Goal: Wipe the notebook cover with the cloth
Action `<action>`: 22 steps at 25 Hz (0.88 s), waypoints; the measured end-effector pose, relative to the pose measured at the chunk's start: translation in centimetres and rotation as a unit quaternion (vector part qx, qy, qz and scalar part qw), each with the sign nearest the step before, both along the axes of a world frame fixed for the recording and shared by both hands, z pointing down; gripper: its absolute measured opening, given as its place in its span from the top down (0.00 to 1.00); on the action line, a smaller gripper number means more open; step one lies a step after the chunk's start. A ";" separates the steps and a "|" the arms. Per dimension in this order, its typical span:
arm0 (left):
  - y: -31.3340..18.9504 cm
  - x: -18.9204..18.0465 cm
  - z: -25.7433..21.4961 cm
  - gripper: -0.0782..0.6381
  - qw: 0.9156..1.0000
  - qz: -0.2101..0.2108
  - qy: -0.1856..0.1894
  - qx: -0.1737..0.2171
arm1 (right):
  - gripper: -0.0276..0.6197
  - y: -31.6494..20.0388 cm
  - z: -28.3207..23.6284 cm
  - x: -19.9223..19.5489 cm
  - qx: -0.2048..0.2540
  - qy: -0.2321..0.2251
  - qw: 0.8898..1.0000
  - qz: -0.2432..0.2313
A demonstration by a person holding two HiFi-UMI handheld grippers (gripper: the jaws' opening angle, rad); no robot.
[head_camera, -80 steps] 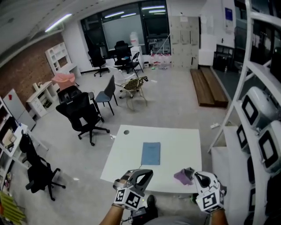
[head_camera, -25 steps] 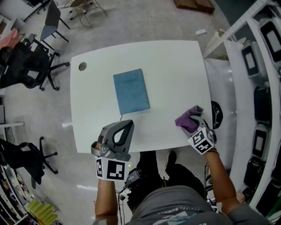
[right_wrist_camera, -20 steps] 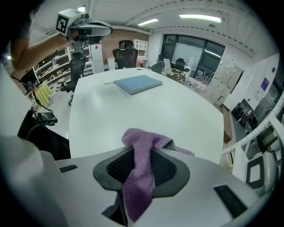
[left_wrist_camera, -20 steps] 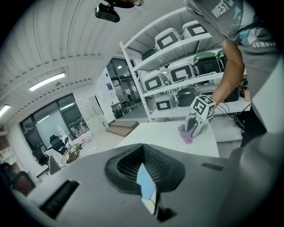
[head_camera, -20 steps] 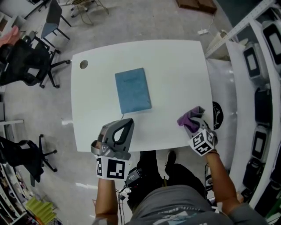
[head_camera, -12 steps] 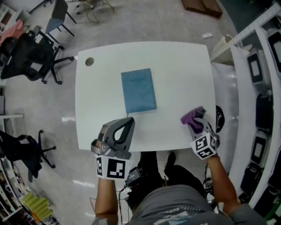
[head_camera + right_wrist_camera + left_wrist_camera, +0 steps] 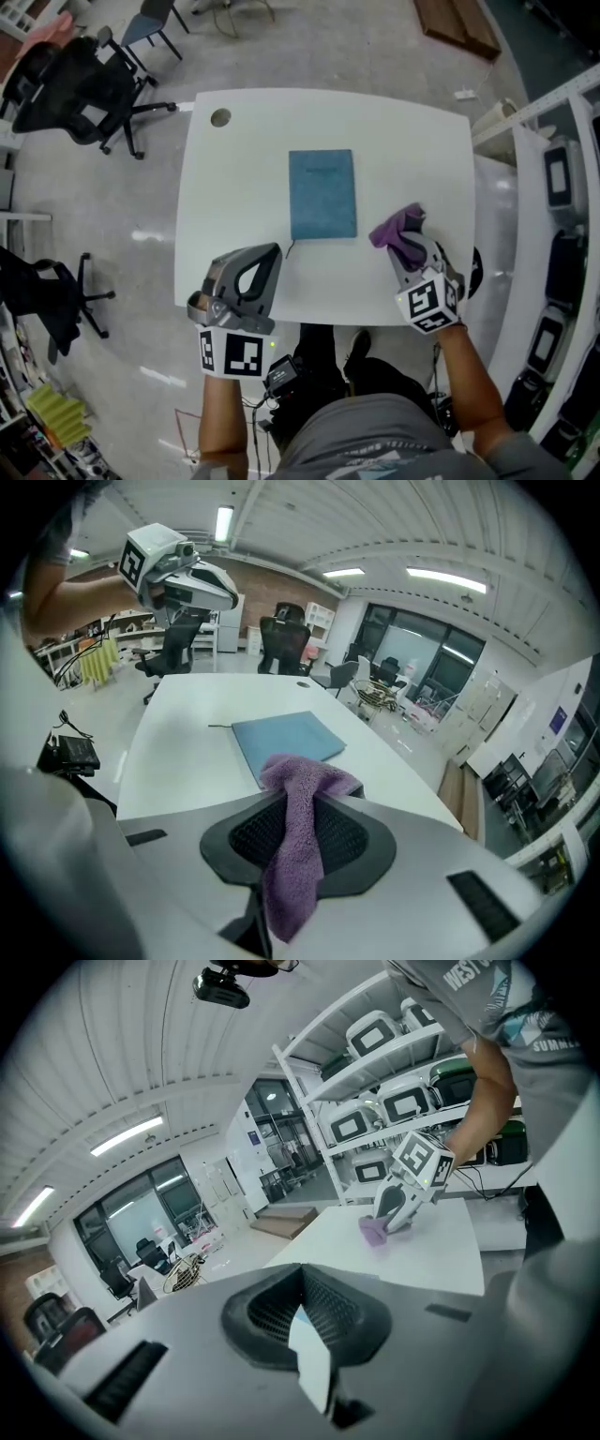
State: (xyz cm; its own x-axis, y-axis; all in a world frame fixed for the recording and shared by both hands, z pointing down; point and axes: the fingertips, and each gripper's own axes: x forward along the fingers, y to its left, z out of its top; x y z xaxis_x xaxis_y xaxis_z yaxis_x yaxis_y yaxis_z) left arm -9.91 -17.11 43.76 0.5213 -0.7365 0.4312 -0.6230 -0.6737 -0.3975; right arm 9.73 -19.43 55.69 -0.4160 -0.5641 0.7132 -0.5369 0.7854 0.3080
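Now the right tool point(image 7: 410, 251) has its jaws closed on the purple cloth point(image 7: 298, 789), just right of the blue notebook's point(image 7: 322, 194) near corner. That notebook lies flat on the bench point(image 7: 234, 187). The left tool point(image 7: 246, 281), jaws together and empty, hangs at the near edge.

- Cloth point(image 7: 291, 874): purple fabric with a soft, fuzzy pile; matt.
- Notebook point(image 7: 322, 193) cover: blue, flat and matt, no gloss visible; paper or cloth-bound cannot be told.
- Table point(image 7: 234, 187) top: white, smooth, with a faint sheen.
- Left gripper point(image 7: 305, 1288) and right gripper point(image 7: 300, 803): grey moulded plastic shells, smooth and matt.
- Pads point(image 7: 352, 841) inside the jaws: black, with a rough, fine mesh-like texture.
- Floor point(image 7: 141, 234): grey, polished and glossy, showing light reflections.
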 end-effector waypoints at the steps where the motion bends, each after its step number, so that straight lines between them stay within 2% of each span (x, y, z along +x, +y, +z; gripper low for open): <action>1: -0.1 -0.4 0.1 0.89 1.000 -0.005 -0.001 0.000 | 0.80 -0.4 0.1 -1.1 0.000 -0.001 1.000 -0.010; 10: -0.3 -3.9 1.0 0.89 0.999 -0.043 0.002 -0.008 | 0.80 -1.9 1.6 -12.3 -0.011 -0.011 0.994 -0.112; 14: -0.3 -5.2 1.5 0.89 0.998 -0.057 0.004 -0.012 | 0.80 -1.6 2.9 -16.6 -0.013 0.001 0.988 -0.154; 19: -0.3 -6.2 2.3 0.89 0.998 -0.065 0.005 -0.021 | 0.79 -0.7 4.9 -20.4 -0.035 0.017 0.981 -0.191; 22: -0.5 -6.2 2.4 0.89 0.998 -0.064 0.007 -0.022 | 0.79 -0.3 6.0 -21.1 -0.047 0.029 0.978 -0.199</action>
State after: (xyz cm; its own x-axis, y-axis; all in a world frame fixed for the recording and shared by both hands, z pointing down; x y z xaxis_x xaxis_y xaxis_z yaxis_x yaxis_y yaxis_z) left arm -16.16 -17.61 46.15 0.4303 -0.7777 0.4583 -0.7097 -0.6052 -0.3606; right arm -11.39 -19.69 61.67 -0.5463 -0.2954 0.7838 -0.1655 0.9554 0.2446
